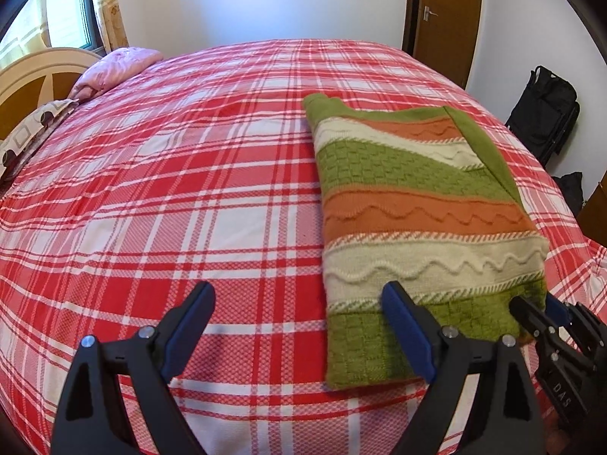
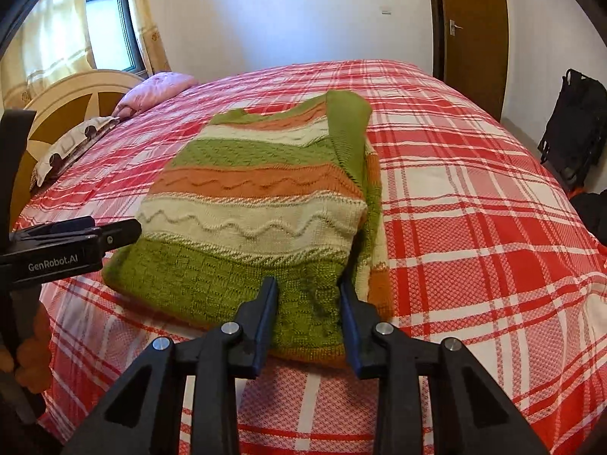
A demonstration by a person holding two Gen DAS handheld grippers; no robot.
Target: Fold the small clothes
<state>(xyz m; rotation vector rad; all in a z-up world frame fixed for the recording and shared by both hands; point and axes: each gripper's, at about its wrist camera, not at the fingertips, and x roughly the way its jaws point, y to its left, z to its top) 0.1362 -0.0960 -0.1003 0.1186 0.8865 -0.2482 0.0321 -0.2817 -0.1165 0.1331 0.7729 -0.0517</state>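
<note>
Knitted striped sweater (image 2: 258,204) laid folded on bed (image 2: 474,227), long axis running away; right claw (image 2: 309,295) nearer, half-open astride near hem, nothing gripped; left claw (image 1: 299,303) wide, empty.

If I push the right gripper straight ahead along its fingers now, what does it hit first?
Most likely the near green hem of the folded sweater, already lying between the half-open right gripper fingers, with the plaid bedspread beneath. Depth is unclear; no grip shows yet.
</note>
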